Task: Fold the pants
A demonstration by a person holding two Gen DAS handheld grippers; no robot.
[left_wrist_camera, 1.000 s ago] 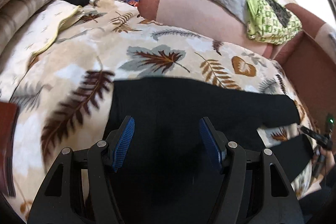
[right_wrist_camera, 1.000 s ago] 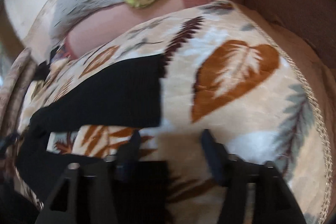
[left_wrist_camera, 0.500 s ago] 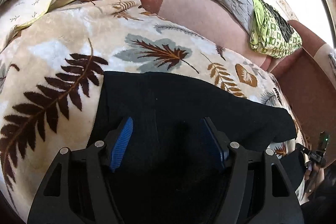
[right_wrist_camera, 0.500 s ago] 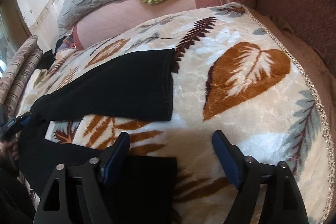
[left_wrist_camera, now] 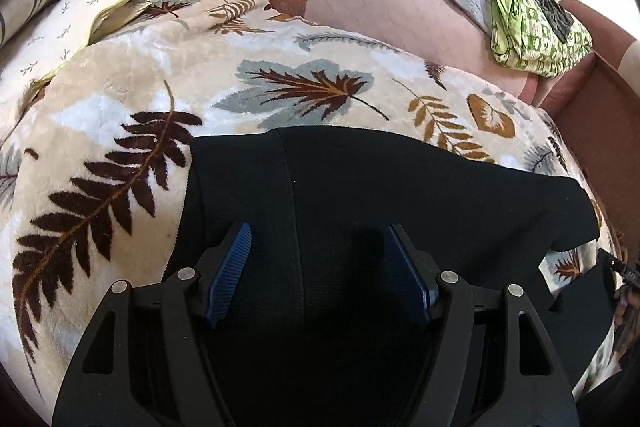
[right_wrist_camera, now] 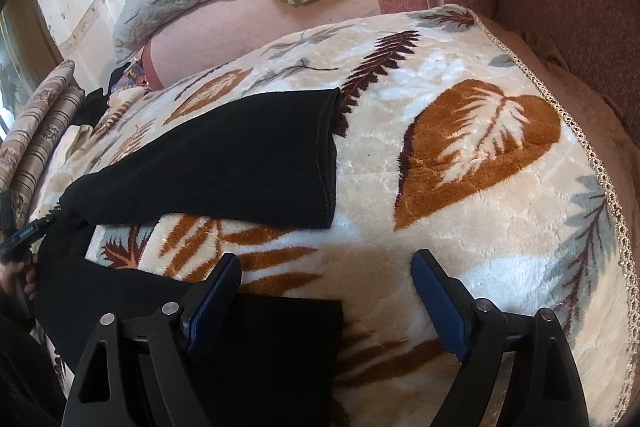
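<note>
Starting in the left wrist view, the left gripper (left_wrist_camera: 316,267) hangs over the waist end of the black pants (left_wrist_camera: 400,195), which lie spread across the leaf-print blanket (left_wrist_camera: 120,99) on the bed, filling the lower middle of the frame. Its jaws are apart and opening, blue pads (left_wrist_camera: 230,273) standing either side of a vertical seam with cloth beneath them but nothing pinched. This looks like the set-up for a first fold, both grippers lining up on the near edge; the next move calls for dropping onto the fabric and closing on a firm bite of it. Over to the right wrist view: the right gripper (right_wrist_camera: 326,301) sits at the bottom of the frame, jaws wide and opening, bare blanket between them. The hem of the near leg (right_wrist_camera: 280,339) lies just inside the left pad, not gripped, while the far leg (right_wrist_camera: 224,159) stretches across the middle left. It would need to shift left to catch that hem.
</note>
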